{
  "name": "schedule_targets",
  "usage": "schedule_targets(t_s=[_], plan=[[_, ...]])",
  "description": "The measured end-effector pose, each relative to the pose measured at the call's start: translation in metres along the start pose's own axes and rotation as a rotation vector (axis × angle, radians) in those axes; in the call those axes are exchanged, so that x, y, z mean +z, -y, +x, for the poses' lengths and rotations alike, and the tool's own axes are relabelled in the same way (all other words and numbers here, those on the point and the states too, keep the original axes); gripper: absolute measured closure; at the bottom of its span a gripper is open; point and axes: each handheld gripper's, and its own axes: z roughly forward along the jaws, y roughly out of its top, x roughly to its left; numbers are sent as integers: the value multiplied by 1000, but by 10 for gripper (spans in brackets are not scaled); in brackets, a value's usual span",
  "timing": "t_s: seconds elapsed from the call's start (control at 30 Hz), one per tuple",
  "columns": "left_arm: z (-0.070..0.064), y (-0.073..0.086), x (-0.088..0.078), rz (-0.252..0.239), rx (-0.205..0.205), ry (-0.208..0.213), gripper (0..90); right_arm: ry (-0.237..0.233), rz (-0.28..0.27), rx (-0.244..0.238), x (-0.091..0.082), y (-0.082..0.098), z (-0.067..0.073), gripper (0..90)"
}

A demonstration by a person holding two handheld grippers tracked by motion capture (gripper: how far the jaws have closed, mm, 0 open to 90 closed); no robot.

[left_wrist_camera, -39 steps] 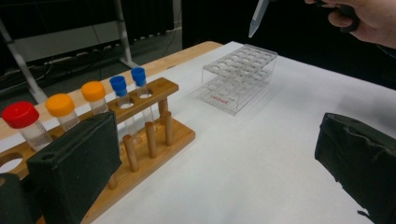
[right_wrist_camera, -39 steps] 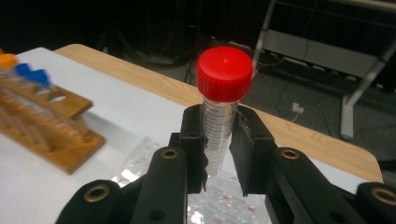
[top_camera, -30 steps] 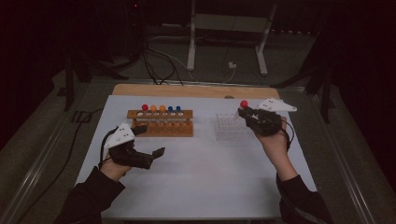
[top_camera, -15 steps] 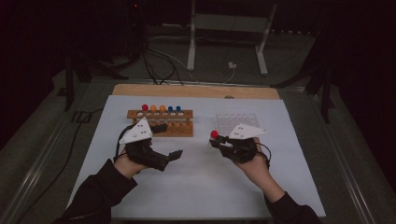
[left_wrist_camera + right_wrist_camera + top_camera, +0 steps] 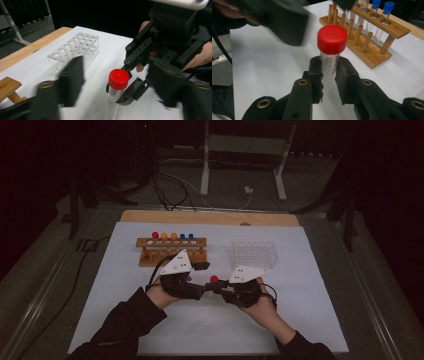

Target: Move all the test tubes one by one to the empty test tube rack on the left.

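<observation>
Both hands have drawn together from the table's sides toward its middle since a second ago, and the tube has come down from beside the clear rack.

Right gripper (image 5: 223,286): jaws clamped on the clear body of the red-capped tube (image 5: 331,50), held upright, cap well above the pads.

Left gripper (image 5: 200,290): jaws have just been closing, blurred in the left gripper view; the tube's cap (image 5: 118,79) sits between them, no pad seen touching it.

Tube is in the air over the white sheet (image 5: 150,330), near the table's middle, in front of both racks.

Wooden rack (image 5: 172,251): toward the far edge, left of centre, carrying red-, orange- and blue-capped tubes.

Clear rack (image 5: 253,254): to its right, toward the far edge.
</observation>
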Motion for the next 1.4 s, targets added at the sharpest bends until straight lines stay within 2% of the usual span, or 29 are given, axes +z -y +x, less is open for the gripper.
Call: schedule_targets(t_s=[0.1,0.33,0.43,0.57,0.67,0.77,0.93,1.03,1.13,1.17,1.4], plan=[[0,3,4,27,22,2,512,-1,-3,2,-1,0,0,754],[-1,2,6,35,28,34,704,4,-8,2,-3,-1,0,754],[-1,2,7,31,34,31,714,6,-12,3,-4,-1,0,754],[2,0,4,17,20,36,719,5,-36,12,-5,-1,-1,740],[6,-3,-2,14,23,11,721,-8,-63,34,-8,-2,-4,546],[11,-6,-11,2,20,-14,721,4,-89,50,-13,-2,-7,389],[21,-10,-30,-11,18,-89,721,31,-103,87,-18,-1,-9,171],[29,-11,-42,-18,9,-139,721,37,-110,99,-19,0,-10,109],[38,-11,-55,-19,-4,-189,721,4,-104,87,-18,1,-11,26],[41,-11,-59,-20,-10,-201,721,-7,-105,76,-18,2,-11,14],[64,-8,-86,-29,-49,-309,721,1,-126,67,-20,2,-10,0]])
